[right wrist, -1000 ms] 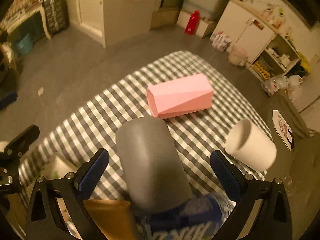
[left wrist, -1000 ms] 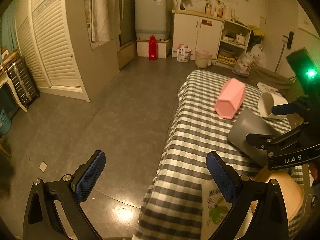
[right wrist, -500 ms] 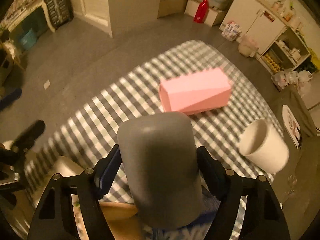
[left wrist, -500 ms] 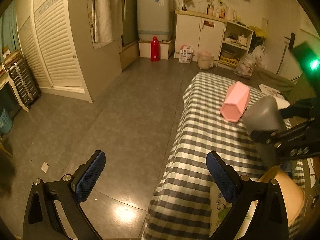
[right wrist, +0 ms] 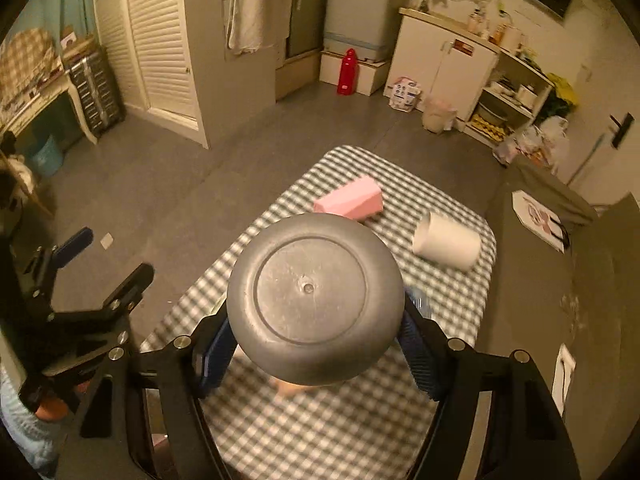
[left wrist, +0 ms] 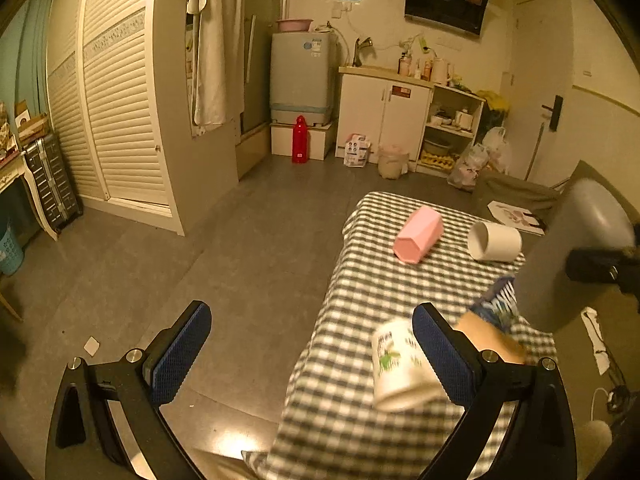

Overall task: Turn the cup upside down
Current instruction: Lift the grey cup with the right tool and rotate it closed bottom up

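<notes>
My right gripper is shut on a grey cup, held above the checked table with its flat base turned toward the camera. In the left wrist view the grey cup hangs tilted at the right edge, base up. My left gripper is open and empty over the table's left edge. A pink faceted cup and a white cup lie on their sides on the table.
A printed white cup, a brown item and a blue-white wrapper lie on the near part of the table. A dark sofa stands to the right. Grey floor spreads left.
My right gripper closed on the grey cup, lifted it and tilted it so that its base now faces the right wrist camera. The left gripper drew back and rose a little.
</notes>
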